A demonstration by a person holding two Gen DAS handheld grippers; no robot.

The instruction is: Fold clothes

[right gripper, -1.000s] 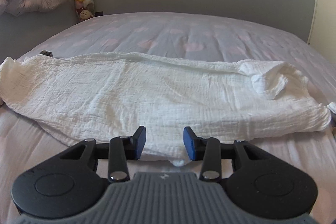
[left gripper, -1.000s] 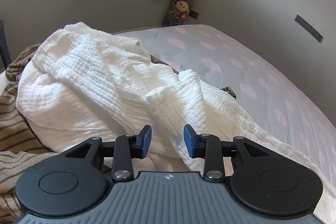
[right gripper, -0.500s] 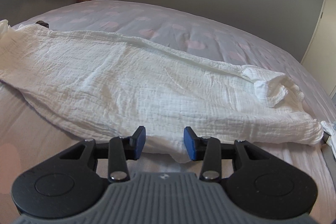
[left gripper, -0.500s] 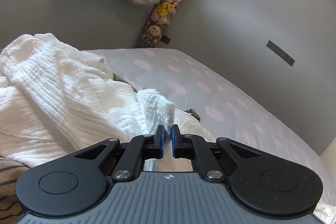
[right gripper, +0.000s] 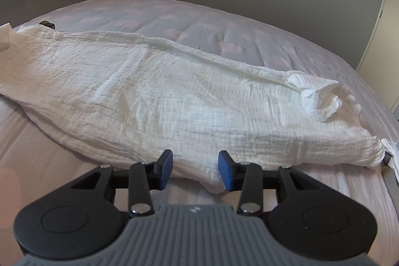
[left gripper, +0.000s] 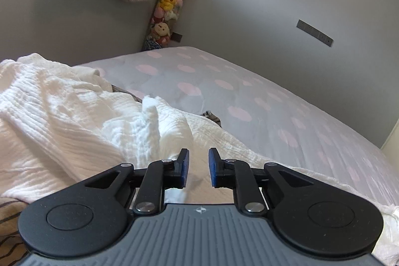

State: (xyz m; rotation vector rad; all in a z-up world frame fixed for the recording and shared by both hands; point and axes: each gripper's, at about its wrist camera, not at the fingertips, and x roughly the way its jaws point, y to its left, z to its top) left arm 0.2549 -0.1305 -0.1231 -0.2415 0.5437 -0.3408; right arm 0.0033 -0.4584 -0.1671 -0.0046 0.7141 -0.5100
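Crinkled white muslin garment [right gripper: 174,96] on bed; left gripper [left gripper: 198,167] fingers opening, right gripper [right gripper: 195,172] fingers apart.

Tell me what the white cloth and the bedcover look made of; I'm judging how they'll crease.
White cloth: looks like soft crinkled cotton gauze, matte, with fine ribbed puckers all over; the fibre itself can't be confirmed. Bedcover: a smooth, thin woven fabric, matte, printed with pale pink spots, lying in shallow ripples.

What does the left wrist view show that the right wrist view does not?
Left only: striped fabric under the bunched white garment, and the left claw, opening, nothing pinched. Right only: the garment's far knotted end, a door frame, the right claw open at the hem. Both: spotted bedspread, plush toy stack.
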